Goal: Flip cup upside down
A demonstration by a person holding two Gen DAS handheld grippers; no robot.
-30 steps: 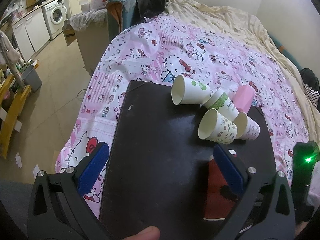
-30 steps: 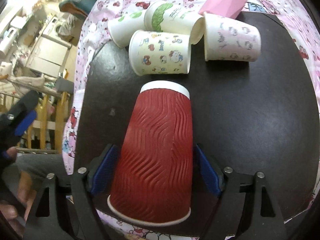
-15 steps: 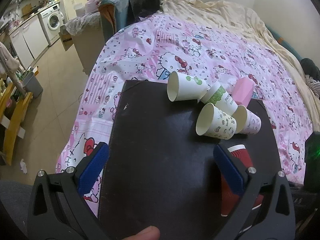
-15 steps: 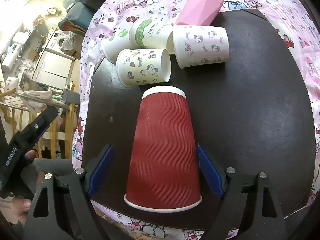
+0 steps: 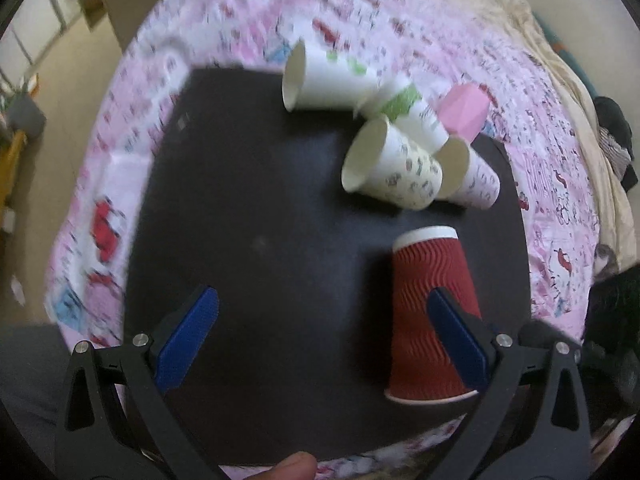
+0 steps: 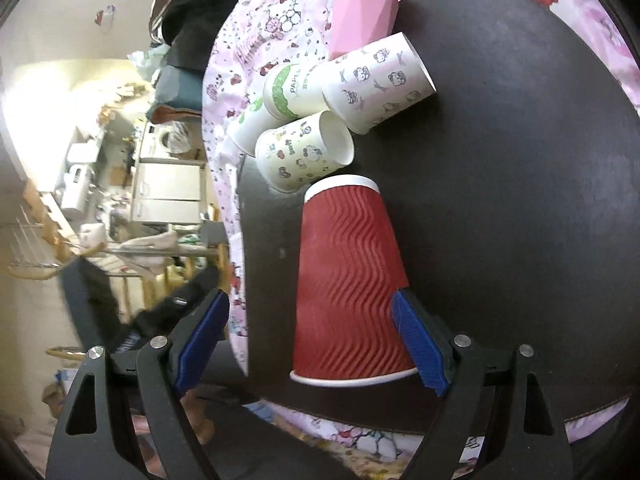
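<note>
A red ribbed paper cup (image 6: 348, 280) stands upside down, rim down, on the black mat (image 6: 520, 200) near its front edge. It also shows in the left wrist view (image 5: 432, 312), behind my left gripper's right finger. My right gripper (image 6: 312, 340) is open; its right pad touches or nearly touches the cup's side, and its left finger stands well clear. My left gripper (image 5: 324, 336) is open and empty above the mat (image 5: 260, 220), left of the red cup.
Several white printed paper cups (image 6: 316, 120) lie on their sides at the mat's far edge, with a pink faceted cup (image 6: 360, 12) behind them; they also show in the left wrist view (image 5: 392, 168). A pink Hello Kitty cloth (image 5: 120, 184) surrounds the mat.
My right gripper has opened and let go of the red cup, which now stands upside down on the mat. The left gripper has moved in over the mat towards the cup.
</note>
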